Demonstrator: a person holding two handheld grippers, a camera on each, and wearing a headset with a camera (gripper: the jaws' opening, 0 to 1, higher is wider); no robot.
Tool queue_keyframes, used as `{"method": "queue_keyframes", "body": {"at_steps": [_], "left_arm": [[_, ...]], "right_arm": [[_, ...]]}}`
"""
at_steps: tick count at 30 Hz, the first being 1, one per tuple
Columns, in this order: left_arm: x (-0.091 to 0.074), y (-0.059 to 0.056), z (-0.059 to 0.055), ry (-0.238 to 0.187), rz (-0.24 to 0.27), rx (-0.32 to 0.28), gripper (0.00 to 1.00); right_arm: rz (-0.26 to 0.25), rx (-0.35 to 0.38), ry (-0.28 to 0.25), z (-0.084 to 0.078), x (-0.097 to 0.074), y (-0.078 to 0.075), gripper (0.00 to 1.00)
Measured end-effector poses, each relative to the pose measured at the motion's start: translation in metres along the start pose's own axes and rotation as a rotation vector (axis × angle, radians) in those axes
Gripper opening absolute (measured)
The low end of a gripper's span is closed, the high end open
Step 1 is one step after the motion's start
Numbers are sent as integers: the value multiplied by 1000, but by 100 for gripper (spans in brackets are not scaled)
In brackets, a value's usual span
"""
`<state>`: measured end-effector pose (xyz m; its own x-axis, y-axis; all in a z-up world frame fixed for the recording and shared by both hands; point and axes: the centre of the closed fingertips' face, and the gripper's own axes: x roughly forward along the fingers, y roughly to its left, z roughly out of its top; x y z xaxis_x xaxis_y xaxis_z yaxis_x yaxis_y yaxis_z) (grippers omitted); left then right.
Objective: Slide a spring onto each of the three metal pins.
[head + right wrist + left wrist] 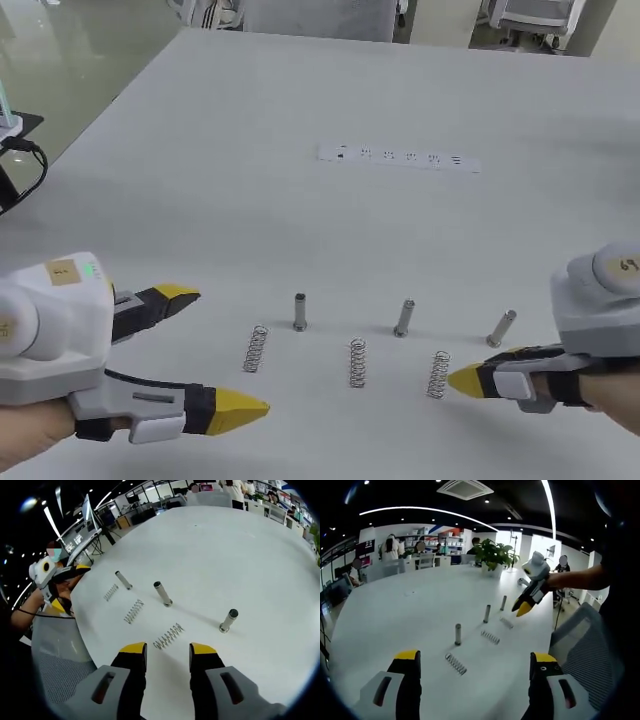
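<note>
Widely spread, the left gripper [212, 350] holds nothing, and the leftmost spring [256, 348] lies just ahead of it. The right gripper [168, 651] is parted less and is also empty, with the rightmost spring [168, 636] just before its tips. Three upright pins [404, 318] stand behind the springs on the white table [400, 230]. In the head view the right gripper's far jaw is hidden behind the near one.
</note>
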<state>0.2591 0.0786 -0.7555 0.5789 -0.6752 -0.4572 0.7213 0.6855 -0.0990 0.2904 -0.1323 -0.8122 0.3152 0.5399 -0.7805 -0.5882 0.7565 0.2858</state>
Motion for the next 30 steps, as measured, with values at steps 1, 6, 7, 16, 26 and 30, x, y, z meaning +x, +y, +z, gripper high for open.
{"method": "queue_keyframes", "body": {"at_steps": [1, 6, 7, 16, 26, 30], "left_arm": [[0, 0, 0, -1, 0, 0, 86], [0, 0, 0, -1, 1, -1, 86], [0, 0, -1, -1, 0, -3, 86], [-2, 1, -3, -9, -1, -9, 88], [-2, 3, -3, -9, 2, 0, 92], [-2, 3, -2, -12, 1, 0, 93]], "right_arm": [[-2, 2, 8, 0, 2, 1, 32], [-7, -5, 31, 0, 12, 2, 32], [-10, -2, 36, 1, 15, 1, 32], [-35, -23, 73, -1, 23, -5, 28], [-46, -27, 93, 3, 31, -6, 27], [-50, -20, 99, 2, 33, -7, 27]]}}
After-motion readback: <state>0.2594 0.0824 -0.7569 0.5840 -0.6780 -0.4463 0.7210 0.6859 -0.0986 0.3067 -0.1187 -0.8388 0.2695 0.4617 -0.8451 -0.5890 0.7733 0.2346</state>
